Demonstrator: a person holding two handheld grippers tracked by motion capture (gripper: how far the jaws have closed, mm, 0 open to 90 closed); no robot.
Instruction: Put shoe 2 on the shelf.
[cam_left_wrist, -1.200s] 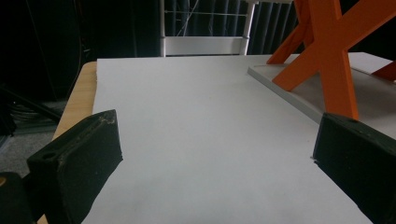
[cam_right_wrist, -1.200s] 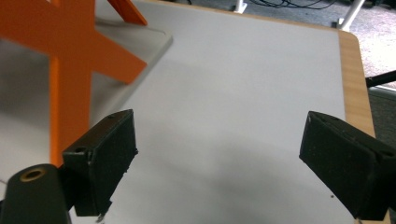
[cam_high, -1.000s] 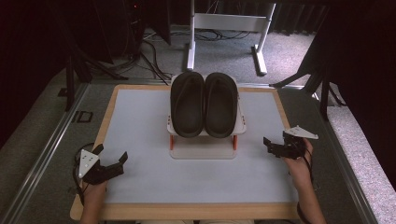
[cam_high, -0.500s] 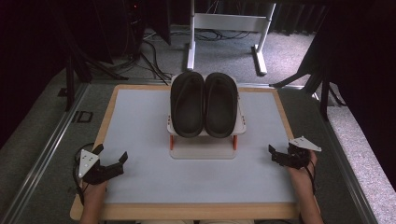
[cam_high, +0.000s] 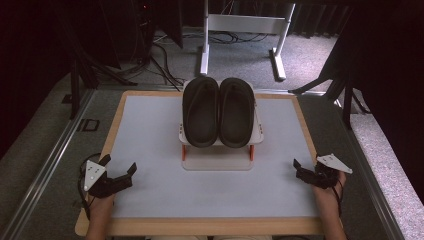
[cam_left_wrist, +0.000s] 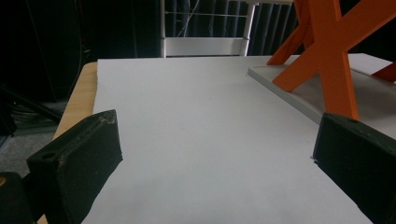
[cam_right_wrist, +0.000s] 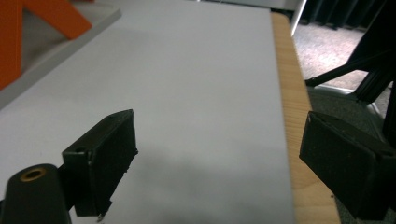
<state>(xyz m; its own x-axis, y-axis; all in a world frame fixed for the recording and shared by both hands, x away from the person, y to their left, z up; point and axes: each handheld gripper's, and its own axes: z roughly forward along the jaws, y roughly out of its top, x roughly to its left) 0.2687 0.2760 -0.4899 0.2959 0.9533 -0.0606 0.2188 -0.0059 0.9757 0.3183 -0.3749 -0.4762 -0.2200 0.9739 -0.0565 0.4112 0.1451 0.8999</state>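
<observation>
Left tool (cam_high: 120, 175) at the bench's (cam_high: 150, 200) 8 o'clock corner, jaws apart, empty. Right tool (cam_high: 307, 172) at 4 o'clock, jaws apart, empty. Pair of black slippers (cam_high: 219, 111) lies toward 12 o'clock on a small rack (cam_high: 216, 161), about midway between both tools. Long axis runs 6 to 12; which end is the toe, cannot tell.

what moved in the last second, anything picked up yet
The right gripper drew back toward the person along the table's right edge, jaws open, holding nothing. The left gripper stayed open at the near left corner. The two slippers stayed side by side on the rack.
</observation>
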